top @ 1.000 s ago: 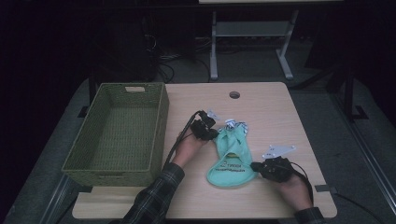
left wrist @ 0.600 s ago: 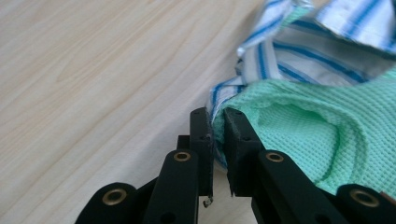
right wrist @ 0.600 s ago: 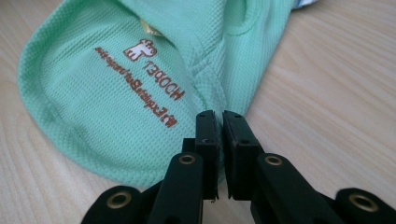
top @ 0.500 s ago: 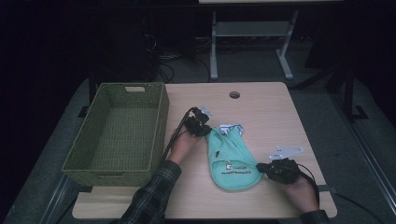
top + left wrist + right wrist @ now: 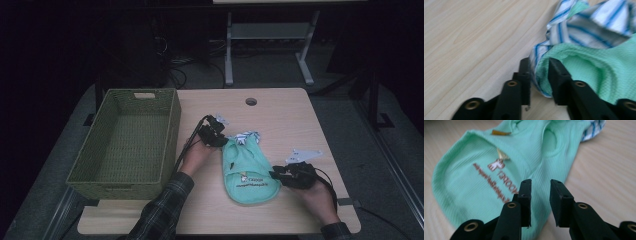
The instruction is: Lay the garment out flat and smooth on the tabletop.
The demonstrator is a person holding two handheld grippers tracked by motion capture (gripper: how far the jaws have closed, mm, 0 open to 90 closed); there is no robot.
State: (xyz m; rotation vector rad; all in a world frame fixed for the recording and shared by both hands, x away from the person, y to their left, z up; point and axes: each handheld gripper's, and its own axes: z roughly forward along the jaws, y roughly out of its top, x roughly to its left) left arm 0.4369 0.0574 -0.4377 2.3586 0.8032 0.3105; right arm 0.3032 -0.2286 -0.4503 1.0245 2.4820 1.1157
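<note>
A small mint-green garment (image 5: 247, 170) with brown print and a blue-and-white striped trim (image 5: 245, 136) lies flat on the wooden table (image 5: 280, 115). My left gripper (image 5: 223, 141) is at its upper-left corner. In the left gripper view the gripper (image 5: 539, 67) is shut on a fold of the garment (image 5: 599, 75) and its striped edge. My right gripper (image 5: 274, 175) sits at the garment's lower-right edge. In the right gripper view its jaws (image 5: 540, 187) stand slightly apart just over the garment's (image 5: 486, 170) hem, with nothing pinched between them.
A green woven basket (image 5: 170, 135), empty, stands on the left of the table beside my left hand. A round cable hole (image 5: 251, 101) lies near the far edge. Bare tabletop stretches behind and right of the garment. The floor around is dark.
Both hands have shifted only slightly. The right gripper drew back a little from the garment's right edge, then came in again; the garment lies a bit more spread out.
</note>
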